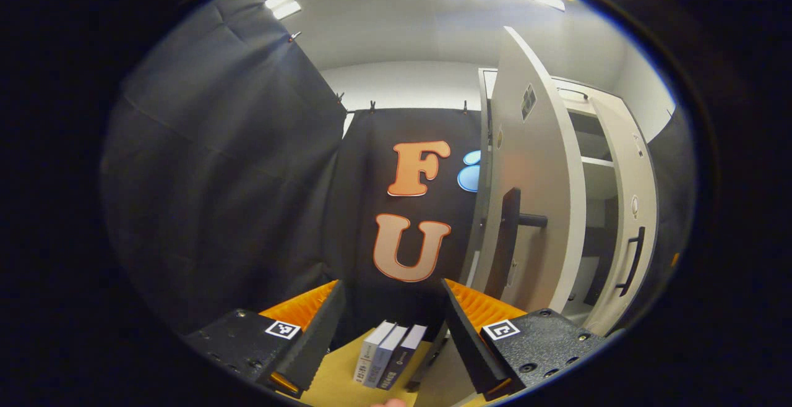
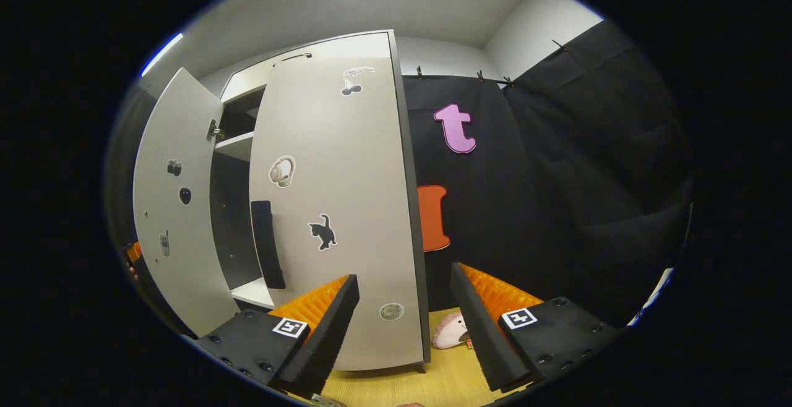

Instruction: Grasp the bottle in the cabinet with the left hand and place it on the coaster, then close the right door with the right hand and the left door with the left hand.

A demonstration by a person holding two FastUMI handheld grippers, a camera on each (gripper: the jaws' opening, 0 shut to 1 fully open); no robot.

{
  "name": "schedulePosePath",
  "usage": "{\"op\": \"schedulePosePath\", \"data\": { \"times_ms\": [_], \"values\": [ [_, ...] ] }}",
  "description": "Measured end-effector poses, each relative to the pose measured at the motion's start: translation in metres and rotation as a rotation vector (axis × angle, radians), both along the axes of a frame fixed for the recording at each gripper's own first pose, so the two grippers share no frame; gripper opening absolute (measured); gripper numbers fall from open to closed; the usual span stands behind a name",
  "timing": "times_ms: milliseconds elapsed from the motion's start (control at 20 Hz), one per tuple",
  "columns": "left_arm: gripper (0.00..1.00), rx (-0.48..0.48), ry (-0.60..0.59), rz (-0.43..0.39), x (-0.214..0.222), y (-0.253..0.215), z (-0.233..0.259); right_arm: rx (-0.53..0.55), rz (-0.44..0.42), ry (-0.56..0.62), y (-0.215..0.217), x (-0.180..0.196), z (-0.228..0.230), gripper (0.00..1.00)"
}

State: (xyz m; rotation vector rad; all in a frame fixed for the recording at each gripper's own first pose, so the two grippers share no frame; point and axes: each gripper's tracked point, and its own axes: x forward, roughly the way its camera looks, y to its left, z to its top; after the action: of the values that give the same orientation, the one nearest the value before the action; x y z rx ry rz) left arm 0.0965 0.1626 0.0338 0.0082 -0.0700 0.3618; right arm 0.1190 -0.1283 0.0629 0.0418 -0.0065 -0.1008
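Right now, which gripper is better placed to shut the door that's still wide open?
Left. The left gripper is open, and the wide-open left door with its black handle stands just ahead; the right door looks nearly shut.

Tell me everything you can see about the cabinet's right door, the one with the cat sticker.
The right door is a tall, flat, pale grey panel, smooth like laminate, with a dark edge strip. It stands partly open, swung out from the cabinet. A black vertical handle sits near its free edge. Stickers dot its face: a black cat, headphones, a small round one low down. Nothing touches it; the right hand-held gripper is open in front.
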Motion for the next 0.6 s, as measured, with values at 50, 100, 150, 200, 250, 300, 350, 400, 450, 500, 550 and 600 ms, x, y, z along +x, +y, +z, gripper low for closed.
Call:
{"op": "schedulePosePath", "data": {
  "times_ms": [50, 100, 150, 200, 250, 300, 350, 400, 450, 500, 550, 600],
  "values": [
    [0.92, 0.003, 0.005, -0.014, 0.001, -0.008, -0.001, -0.004, 0.001, 0.005, -0.001, -0.002, 0.000, 0.98],
    [0.92, 0.012, 0.009, -0.025, 0.001, -0.015, -0.001, -0.008, 0.001, 0.008, -0.003, -0.004, -0.001, 0.98],
    [0.92, 0.023, 0.014, -0.034, 0.004, -0.021, -0.001, -0.012, -0.001, 0.011, -0.004, -0.006, -0.002, 0.98],
    [0.92, 0.036, 0.018, -0.043, 0.004, -0.027, -0.001, -0.012, -0.001, 0.013, -0.005, -0.010, -0.003, 0.98],
    [0.92, 0.047, 0.021, -0.052, 0.005, -0.033, 0.000, -0.010, 0.000, 0.016, -0.005, -0.012, -0.004, 0.98],
    [0.92, 0.053, 0.024, -0.065, 0.008, -0.040, -0.001, -0.007, -0.002, 0.019, -0.008, -0.017, -0.005, 0.98],
    [0.92, 0.053, 0.029, -0.081, 0.011, -0.047, -0.003, -0.004, -0.004, 0.022, -0.010, -0.020, -0.005, 0.98],
    [0.92, 0.047, 0.033, -0.100, 0.013, -0.055, -0.006, -0.003, -0.007, 0.025, -0.011, -0.023, -0.006, 0.98],
    [0.92, 0.038, 0.037, -0.123, 0.017, -0.063, -0.009, -0.002, -0.010, 0.028, -0.012, -0.025, -0.006, 0.98],
    [0.92, 0.026, 0.038, -0.148, 0.023, -0.073, -0.012, -0.001, -0.013, 0.027, -0.012, -0.028, -0.006, 0.98],
    [0.92, 0.016, 0.038, -0.171, 0.027, -0.082, -0.014, -0.001, -0.017, 0.026, -0.013, -0.031, -0.005, 0.98],
    [0.87, 0.008, 0.041, -0.198, 0.032, -0.090, -0.016, -0.003, -0.022, 0.023, -0.014, -0.035, -0.004, 0.98]
  ]
}}
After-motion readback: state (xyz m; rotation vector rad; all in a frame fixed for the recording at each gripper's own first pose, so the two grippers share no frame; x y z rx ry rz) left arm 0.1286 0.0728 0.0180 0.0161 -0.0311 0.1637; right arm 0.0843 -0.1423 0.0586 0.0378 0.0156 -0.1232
